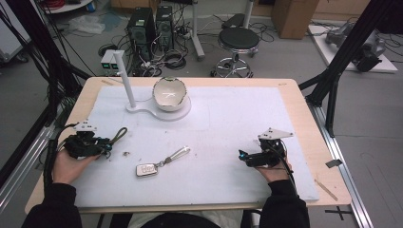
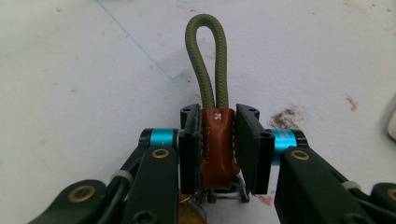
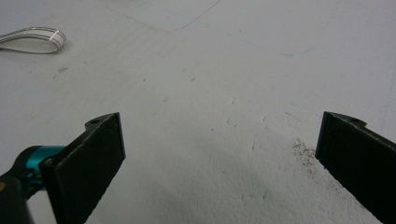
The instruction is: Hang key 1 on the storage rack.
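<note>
The left tool point(image 2: 218, 140) is clamped on a brown leather tab point(image 2: 217, 144) from which a green cord loop point(image 2: 208, 56) sticks forward; the tab's lower end and the metal bits under it are hidden behind the tool's body, so what hangs there is hard to make out. From above, the left tool point(image 1: 105, 145) sits near the desk's left edge with the loop point(image 1: 119, 135) pointing toward the far side, and the tab itself is too small to tell there. The right tool point(image 3: 219, 154) stands with its jaws wide apart and nothing between them, low over the mat; from above it point(image 1: 243, 156) lies toward the desk's right edge, its tips blurred. A key fob point(image 1: 147, 169) with a pale strap point(image 1: 178, 153) lies on the mat between the two tools, nearer the front edge; the strap's end point(image 3: 35, 39) is cut off at the left border of the right gripper view. A white bowl point(image 1: 169, 94) rests on a white stand with a post point(image 1: 124, 78) near the far edge. The desk point(image 1: 309, 142) is light wood under a white mat point(image 1: 228, 118) that bears faint blue lines and dark smudges. Beyond it are a grey floor, computer towers point(image 1: 149, 28), tangled cables and a black stool point(image 1: 237, 40); the person's dark sleeves are cut off at the bottom.
</note>
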Demonstrator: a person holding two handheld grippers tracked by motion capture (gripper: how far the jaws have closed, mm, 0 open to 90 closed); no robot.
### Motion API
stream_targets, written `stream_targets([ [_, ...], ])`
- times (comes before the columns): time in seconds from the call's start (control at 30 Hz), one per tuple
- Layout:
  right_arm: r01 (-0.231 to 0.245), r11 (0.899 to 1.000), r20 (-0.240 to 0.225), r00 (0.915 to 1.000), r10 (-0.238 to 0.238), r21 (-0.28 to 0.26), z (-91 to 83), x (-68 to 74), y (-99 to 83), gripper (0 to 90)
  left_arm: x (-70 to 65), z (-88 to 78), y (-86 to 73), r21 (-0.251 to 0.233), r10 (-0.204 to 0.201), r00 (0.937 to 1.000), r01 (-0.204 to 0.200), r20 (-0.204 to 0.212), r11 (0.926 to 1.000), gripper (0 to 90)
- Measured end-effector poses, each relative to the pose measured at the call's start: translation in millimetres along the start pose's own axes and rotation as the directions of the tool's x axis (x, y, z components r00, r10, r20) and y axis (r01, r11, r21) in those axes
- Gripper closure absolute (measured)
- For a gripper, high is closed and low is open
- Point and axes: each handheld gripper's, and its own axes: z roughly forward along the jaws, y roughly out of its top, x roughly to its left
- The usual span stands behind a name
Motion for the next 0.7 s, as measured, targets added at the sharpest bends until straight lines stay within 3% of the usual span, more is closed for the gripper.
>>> stream_targets([
  [0.17, -0.006, 1.000, 0.007, 1.0000, 0.006, -0.009, -3.4, 0.1, -1.1, 0.5, 4.4, -9.4, 1.9, -0.034, -0.033, 0.9995, 0.033, 0.001, 0.9989, 71.5],
  [0.33, -0.020, 1.000, 0.012, 0.9997, 0.020, -0.019, -5.7, -3.0, -3.1, 0.5, 7.9, -19.0, 10.2, -0.032, -0.016, 0.9998, 0.016, -0.009, 0.9994, 71.5],
  [0.53, -0.019, 1.000, 0.017, 0.9997, 0.020, -0.021, -6.0, -3.7, -3.9, 0.5, 12.8, -39.6, 31.5, -0.041, 0.003, 0.9992, -0.005, -0.039, 0.9992, 71.5],
  [0.57, -0.022, 0.999, 0.016, 0.9996, 0.022, -0.023, -6.6, -3.6, -3.5, 0.5, 13.7, -46.3, 40.9, -0.048, 0.010, 0.9991, -0.012, -0.042, 0.9988, 71.6],
  [0.7, -0.017, 1.000, 0.022, 0.9996, 0.017, -0.014, -5.0, -3.9, -3.3, 0.5, 15.4, -50.7, 59.1, -0.048, 0.027, 0.9995, -0.028, -0.017, 0.9984, 71.6],
])
